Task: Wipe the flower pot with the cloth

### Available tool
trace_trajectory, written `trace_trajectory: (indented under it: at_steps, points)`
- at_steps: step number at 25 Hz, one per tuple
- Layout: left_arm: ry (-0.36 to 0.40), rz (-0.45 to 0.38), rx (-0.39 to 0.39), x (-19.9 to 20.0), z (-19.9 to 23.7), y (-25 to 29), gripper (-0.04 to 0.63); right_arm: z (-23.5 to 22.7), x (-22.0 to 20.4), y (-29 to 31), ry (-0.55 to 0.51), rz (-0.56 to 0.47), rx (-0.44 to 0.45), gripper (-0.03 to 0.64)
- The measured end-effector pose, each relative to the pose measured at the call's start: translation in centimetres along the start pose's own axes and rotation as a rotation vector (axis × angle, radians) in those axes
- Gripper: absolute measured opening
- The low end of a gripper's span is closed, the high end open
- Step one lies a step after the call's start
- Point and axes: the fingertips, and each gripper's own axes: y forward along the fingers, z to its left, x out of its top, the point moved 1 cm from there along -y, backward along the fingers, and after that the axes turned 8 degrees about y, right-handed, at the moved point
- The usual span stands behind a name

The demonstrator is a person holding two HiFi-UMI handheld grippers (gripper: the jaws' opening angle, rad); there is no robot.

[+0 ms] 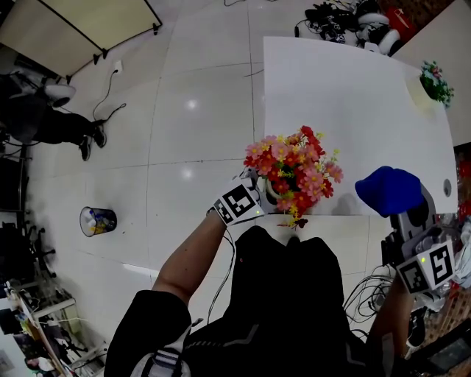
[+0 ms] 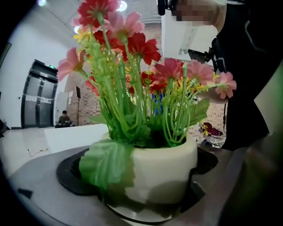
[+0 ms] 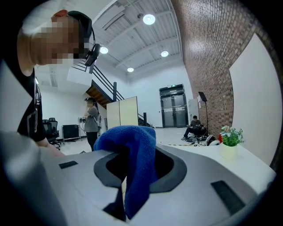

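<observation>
A cream flower pot (image 2: 164, 167) with red and pink flowers (image 1: 296, 168) sits between the jaws of my left gripper (image 1: 259, 197), which is shut on it at the white table's (image 1: 353, 103) near edge. In the left gripper view a green leaf (image 2: 104, 165) droops over the pot's front, and my left gripper (image 2: 148, 181) clasps the pot from both sides. Whether the pot rests on the table is hidden. To the right, my right gripper (image 1: 409, 215) is shut on a blue cloth (image 1: 390, 190), a short way from the flowers. The cloth (image 3: 138, 161) hangs down from my right gripper (image 3: 132, 174).
A second small pot (image 1: 434, 82) with a green plant stands at the table's far right corner and shows as the small pot (image 3: 230, 149) in the right gripper view. Cables and gear (image 1: 353, 20) lie beyond the table. On the floor to the left stand a waste bin (image 1: 97, 221) and a seated person (image 1: 55, 125).
</observation>
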Motion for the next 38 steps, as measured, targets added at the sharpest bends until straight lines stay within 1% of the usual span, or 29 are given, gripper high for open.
trace_trajectory:
  at_steps: [4,7,9,11,14,18,22,24,27,32,35,38]
  points:
    - [0.018,0.019,0.005,-0.3,-0.1,0.3,0.596,-0.5,-0.1,0.2,-0.012,0.005,0.004,0.091]
    - [0.054,0.049,0.016,-0.4,-0.3,0.5,0.588,-0.6,0.0,0.4,-0.015,0.006,0.011,0.091]
    - [0.065,0.044,0.026,-0.3,-0.3,0.3,0.586,-0.3,0.0,0.7,-0.015,0.007,0.018,0.091]
    - [0.061,0.031,0.041,-0.2,-0.3,0.0,0.583,0.0,-0.1,1.0,-0.015,0.010,0.028,0.091]
    - [0.050,0.032,0.054,-0.3,-0.4,-0.1,0.581,-0.3,0.3,1.5,-0.013,0.019,0.043,0.091]
    - [0.041,0.043,0.051,-0.3,-1.5,-1.1,0.581,-1.3,1.6,1.9,-0.017,0.027,0.061,0.091]
    - [0.051,0.053,0.053,-0.4,-1.2,-0.7,0.583,-2.6,1.8,3.0,-0.007,0.042,0.073,0.091]
    - [0.060,0.075,0.046,-1.1,-1.4,-0.6,0.589,-2.2,1.3,3.3,-0.005,0.056,0.082,0.091]
    - [0.064,0.080,0.029,-1.5,-2.2,-1.2,0.597,-0.8,0.7,3.1,-0.006,0.065,0.082,0.091]
    - [0.064,0.070,0.056,-1.7,-2.1,-1.2,0.595,0.1,0.4,2.8,-0.011,0.067,0.074,0.091]
    - [0.034,0.046,0.076,-0.9,-1.7,-0.7,0.594,0.1,1.0,2.7,0.006,0.061,0.086,0.091]
    - [-0.039,-0.014,0.123,1.2,-0.7,-0.8,0.591,-0.4,2.0,2.1,0.005,0.055,0.077,0.091]
